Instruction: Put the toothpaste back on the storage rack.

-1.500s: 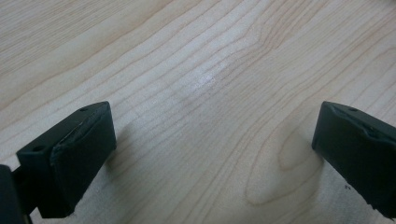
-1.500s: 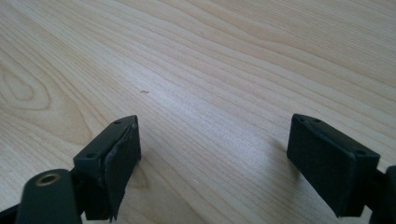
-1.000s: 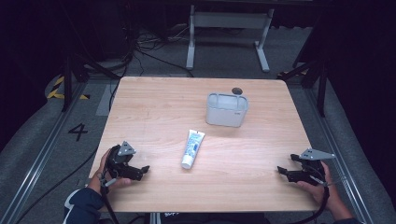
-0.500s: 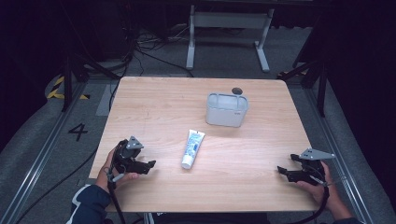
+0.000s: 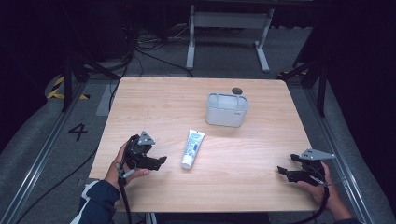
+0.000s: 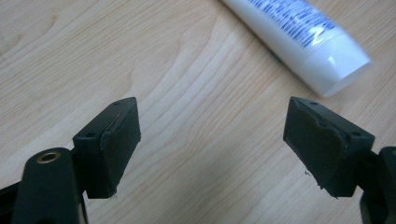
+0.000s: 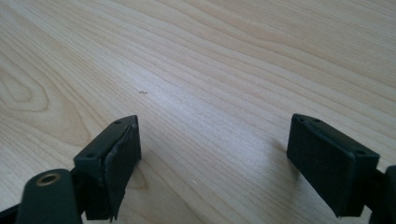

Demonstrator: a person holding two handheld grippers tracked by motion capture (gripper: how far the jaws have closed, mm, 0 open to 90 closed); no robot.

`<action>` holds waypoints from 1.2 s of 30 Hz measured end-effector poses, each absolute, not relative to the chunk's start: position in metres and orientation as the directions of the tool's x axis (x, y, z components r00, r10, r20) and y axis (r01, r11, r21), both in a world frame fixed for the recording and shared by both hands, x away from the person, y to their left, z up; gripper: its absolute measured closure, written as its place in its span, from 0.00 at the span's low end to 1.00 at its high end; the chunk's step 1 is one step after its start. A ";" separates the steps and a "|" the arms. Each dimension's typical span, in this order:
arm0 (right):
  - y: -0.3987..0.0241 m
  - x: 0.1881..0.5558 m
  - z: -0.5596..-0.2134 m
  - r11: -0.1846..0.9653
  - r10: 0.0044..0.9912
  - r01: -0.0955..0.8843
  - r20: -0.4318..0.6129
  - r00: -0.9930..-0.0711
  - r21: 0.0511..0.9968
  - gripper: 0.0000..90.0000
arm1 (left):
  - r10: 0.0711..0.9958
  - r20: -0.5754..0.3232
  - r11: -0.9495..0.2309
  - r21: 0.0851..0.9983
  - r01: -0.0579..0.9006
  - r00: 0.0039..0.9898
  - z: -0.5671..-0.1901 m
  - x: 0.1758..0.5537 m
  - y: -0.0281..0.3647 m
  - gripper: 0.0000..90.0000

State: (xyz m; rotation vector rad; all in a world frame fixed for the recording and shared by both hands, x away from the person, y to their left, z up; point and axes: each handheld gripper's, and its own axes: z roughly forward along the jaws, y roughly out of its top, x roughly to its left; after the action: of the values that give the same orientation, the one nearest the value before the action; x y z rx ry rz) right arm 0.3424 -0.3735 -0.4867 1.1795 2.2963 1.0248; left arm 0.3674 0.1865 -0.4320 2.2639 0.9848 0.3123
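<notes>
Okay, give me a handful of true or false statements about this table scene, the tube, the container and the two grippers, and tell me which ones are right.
1. The white tube lies flat on the table. True.
2. The left gripper grips the tube. False: its jaws stand apart with bare wood between them, the tube's cap end just beyond.
3. The grey container stands farther from the person than the tube. True.
4. The right gripper is inside the container. False: it sits near the table's near right corner, jaws open.
5. The tube stands in the container. False: it lies apart from it.
</notes>
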 end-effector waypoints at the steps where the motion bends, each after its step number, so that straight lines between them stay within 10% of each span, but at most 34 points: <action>1: -0.374 0.342 -0.487 0.391 0.810 0.547 0.006 -0.587 0.740 0.20 | 0.724 -0.026 -0.514 0.646 0.564 0.689 -0.432 0.369 0.183 0.22; 36: -0.373 0.343 -0.487 0.391 0.807 0.546 0.008 -0.590 0.741 0.20 | 0.701 -0.053 -0.563 0.570 0.598 0.711 -0.428 0.418 0.091 0.22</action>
State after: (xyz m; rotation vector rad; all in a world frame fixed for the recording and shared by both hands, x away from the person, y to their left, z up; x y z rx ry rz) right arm 0.3430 -0.3735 -0.4866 1.1741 2.3010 1.0259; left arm 0.4184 0.0906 -0.4282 2.3508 0.9869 0.2409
